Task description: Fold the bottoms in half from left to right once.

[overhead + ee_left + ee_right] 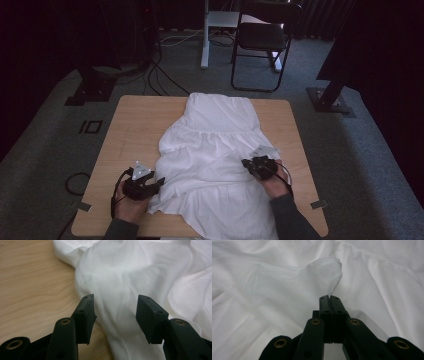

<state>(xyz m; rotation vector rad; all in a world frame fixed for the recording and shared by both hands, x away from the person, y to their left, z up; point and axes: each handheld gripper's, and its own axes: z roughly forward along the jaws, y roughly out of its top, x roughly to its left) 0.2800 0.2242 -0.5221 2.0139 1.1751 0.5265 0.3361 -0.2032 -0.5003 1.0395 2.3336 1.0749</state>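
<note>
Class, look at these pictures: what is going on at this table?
A person works on a white dress spread across a wooden table, with a gripper in each hand. The right gripper is shut on a pinch of the fabric, which rises in a small peak from its jaws. The left gripper is open at the dress's left edge, with a fold of cloth between its jaws but not clamped.

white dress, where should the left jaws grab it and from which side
Best bet: the raised fold along the white dress edge nearest the left gripper, approached from the bare table side. In the left gripper view that ridge stands up between the open jaws, so closing would likely pinch it. The right gripper is shut on a small peak of the dress, showing the thin cloth bunches easily.
</note>
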